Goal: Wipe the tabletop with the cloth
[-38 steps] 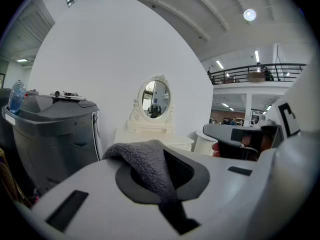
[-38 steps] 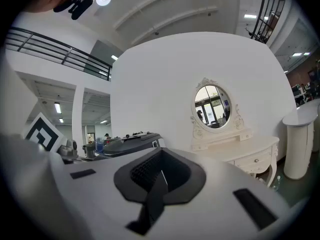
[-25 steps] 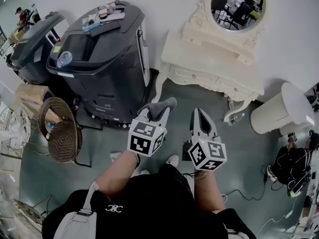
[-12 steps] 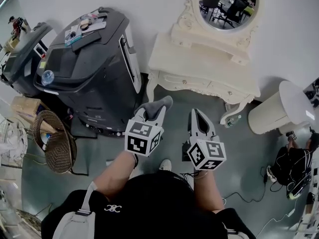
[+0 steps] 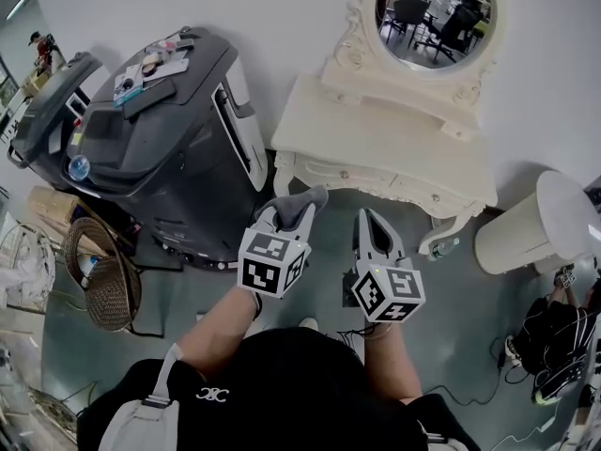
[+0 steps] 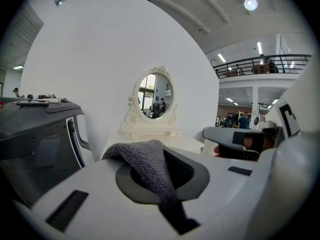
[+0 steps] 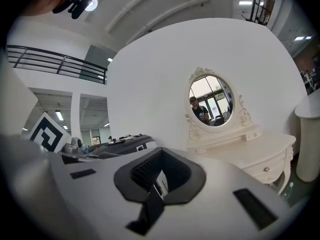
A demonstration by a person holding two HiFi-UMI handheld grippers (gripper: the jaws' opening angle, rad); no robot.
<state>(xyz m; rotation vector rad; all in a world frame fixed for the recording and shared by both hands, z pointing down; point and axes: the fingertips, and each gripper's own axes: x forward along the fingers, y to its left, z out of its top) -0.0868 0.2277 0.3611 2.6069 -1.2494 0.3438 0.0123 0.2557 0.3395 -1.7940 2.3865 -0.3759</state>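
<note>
Two claws, one cream bench point(image 5: 376, 147), one oval mirror point(image 5: 435, 12).
Pinched in left claw point(image 5: 285, 216): grey cloth point(image 5: 300, 200); right claw point(image 5: 374, 222) closed, empty; black machine point(image 5: 178, 134) left of bench.

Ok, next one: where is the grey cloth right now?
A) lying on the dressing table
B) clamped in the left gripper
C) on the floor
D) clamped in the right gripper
B: the left gripper view shows the cloth pinched between the shut jaws of the left gripper, while the right gripper is shut with nothing in it.
</note>
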